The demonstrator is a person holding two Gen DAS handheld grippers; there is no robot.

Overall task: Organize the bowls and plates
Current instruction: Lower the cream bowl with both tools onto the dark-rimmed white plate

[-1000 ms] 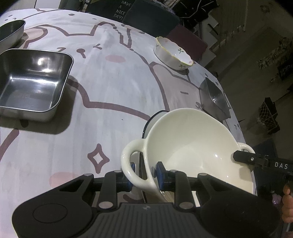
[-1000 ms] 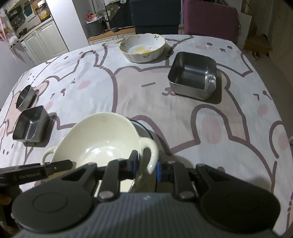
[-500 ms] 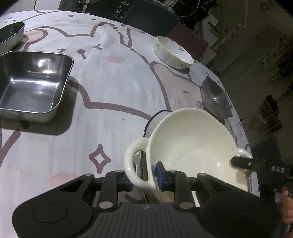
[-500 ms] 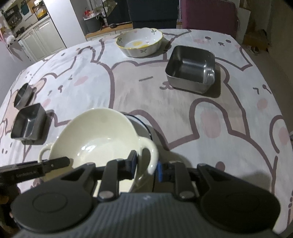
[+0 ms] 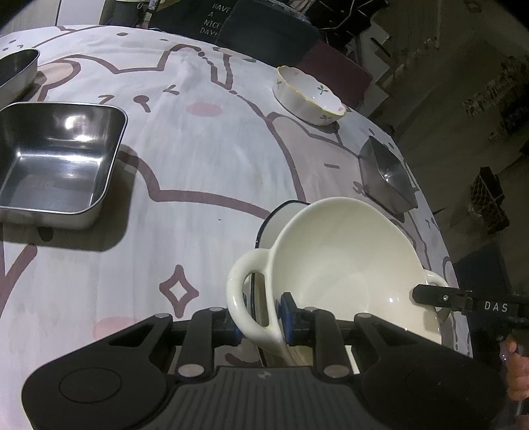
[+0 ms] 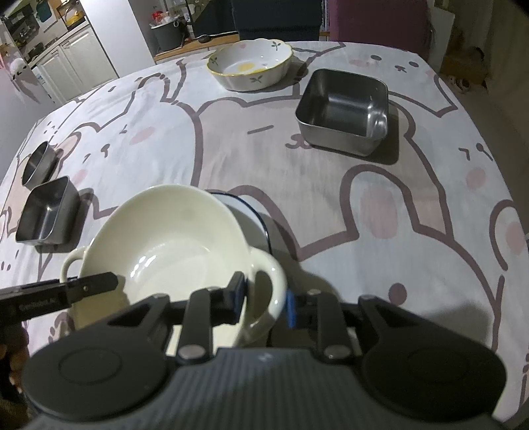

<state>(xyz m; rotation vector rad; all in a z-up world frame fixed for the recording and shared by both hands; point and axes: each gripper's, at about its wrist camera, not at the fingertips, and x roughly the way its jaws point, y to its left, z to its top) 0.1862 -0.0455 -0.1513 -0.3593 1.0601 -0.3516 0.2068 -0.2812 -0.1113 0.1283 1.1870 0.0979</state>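
Two-handed, held cream bowl [image 5: 347,264] tilted over blue-rimmed plate [image 5: 274,221] near table's [image 5: 198,165] front edge, pinching one handle with left gripper [image 5: 261,314], just loosening right gripper [image 6: 264,299] around opposite handle.

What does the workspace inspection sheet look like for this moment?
Surface: rabbit-print tablecloth, lying flat.
Job's things: cream bowl tilted over a blue-rimmed dish; floral bowl; three steel trays.
Clutter: nothing seen.
Grippers: left tongs clamp one handle of the bowl; right tongs have just been opening, with the other handle between them.
Cables: nothing seen.
Surroundings: chairs, kitchen cabinets.
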